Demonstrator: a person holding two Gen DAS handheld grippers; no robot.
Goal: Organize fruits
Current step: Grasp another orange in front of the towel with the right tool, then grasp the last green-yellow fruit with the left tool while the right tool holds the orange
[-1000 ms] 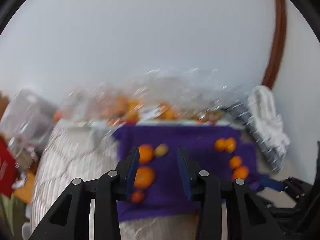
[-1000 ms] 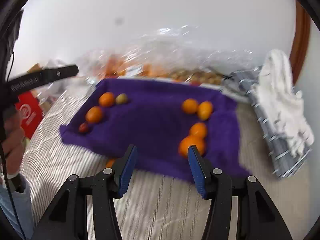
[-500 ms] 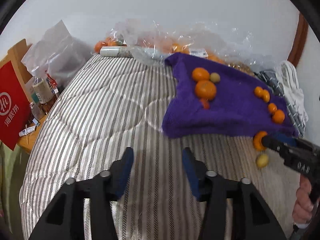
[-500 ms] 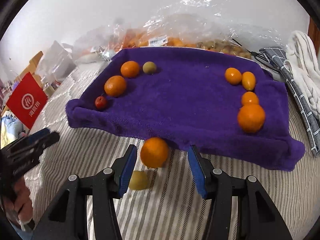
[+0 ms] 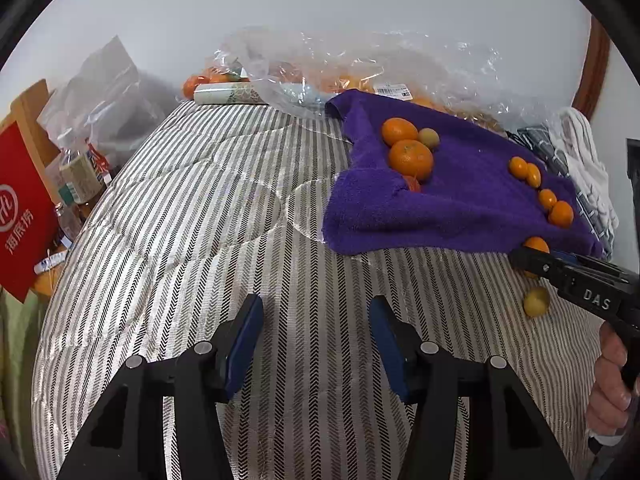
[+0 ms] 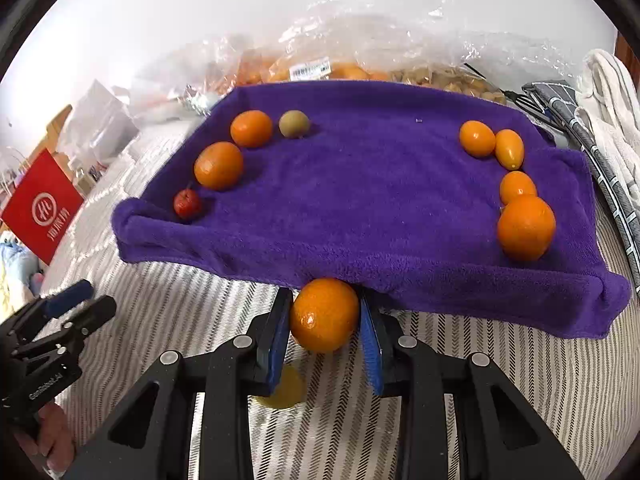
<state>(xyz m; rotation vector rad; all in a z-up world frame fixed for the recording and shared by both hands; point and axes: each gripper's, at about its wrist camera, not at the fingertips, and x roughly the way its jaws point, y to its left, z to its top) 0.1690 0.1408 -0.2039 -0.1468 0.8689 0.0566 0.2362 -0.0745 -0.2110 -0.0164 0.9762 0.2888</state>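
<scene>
Mostly sorted: purple towel (image 6: 360, 184) on the bed (image 5: 208, 216) carries fruit in two groups, left & right. Right gripper (image 6: 325, 320) jaws have just closed, now clamped on an orange (image 6: 324, 314) at the towel's near edge; yellow fruit (image 6: 286, 394) lies beside it on the bed, not yet picked. Left gripper (image 5: 316, 332) jaws apart, empty

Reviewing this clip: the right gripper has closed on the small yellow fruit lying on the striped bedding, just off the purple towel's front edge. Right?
Not quite. The right wrist view shows the right gripper closed on the orange; the small yellow fruit lies loose beneath it on the striped bedding, off the purple towel.
</scene>
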